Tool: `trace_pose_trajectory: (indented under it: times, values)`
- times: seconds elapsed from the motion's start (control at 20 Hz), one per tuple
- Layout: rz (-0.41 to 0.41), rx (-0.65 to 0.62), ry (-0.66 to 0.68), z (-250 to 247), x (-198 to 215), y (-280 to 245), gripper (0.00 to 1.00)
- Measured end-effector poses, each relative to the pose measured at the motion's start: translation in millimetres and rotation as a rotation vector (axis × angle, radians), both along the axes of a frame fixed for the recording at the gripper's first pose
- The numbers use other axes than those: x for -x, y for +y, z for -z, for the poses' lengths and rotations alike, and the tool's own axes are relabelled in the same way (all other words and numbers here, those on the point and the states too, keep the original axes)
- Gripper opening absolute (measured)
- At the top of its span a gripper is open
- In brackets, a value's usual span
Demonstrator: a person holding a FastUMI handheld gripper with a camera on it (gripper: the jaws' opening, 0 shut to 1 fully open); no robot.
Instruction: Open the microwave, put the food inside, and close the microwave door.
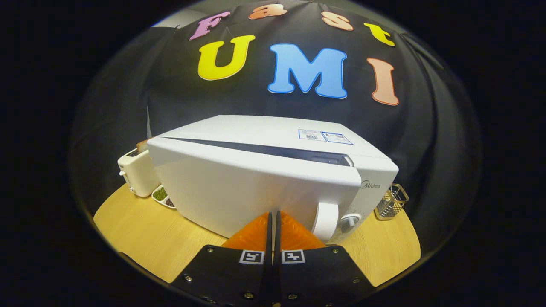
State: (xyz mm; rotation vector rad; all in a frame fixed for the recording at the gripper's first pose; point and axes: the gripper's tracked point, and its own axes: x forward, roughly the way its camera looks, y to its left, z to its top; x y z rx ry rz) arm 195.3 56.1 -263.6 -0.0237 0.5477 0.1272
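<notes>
- Two fingers (261, 232) of the gripper (273, 215) are seen at the bottom centre of the frame, pressed together with only a thin slit between them, and nothing is held.
- Just ahead of the fingertips the white door (251, 189) of the microwave (273, 170) is found; whether the tips touch it cannot be told.
- A dark gap runs along the top edge of the door, wider toward the right, so the door is judged to be slightly ajar and not fully opened.
- The handle (325, 221) stands upright, just to the right of the fingertips, with its long axis vertical; this is the relation on which the next move depends, since the fingers lie beside it and not around it.
- A toaster (136, 172) and a small dish (163, 197) are placed at the left of the microwave, and a wire basket (391, 201) at its right, all on the wooden table (149, 238).
- Food to be put inside cannot be identified with certainty.
</notes>
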Motion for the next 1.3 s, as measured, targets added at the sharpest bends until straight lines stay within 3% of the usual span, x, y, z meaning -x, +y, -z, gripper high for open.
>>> trace_pose_trajectory:
  times: [0.75,1.3]
  values:
    - [0.060,-0.009,-0.009,3,-24,-7,0.01]
    - [0.046,0.053,-0.109,-47,16,0,0.01]
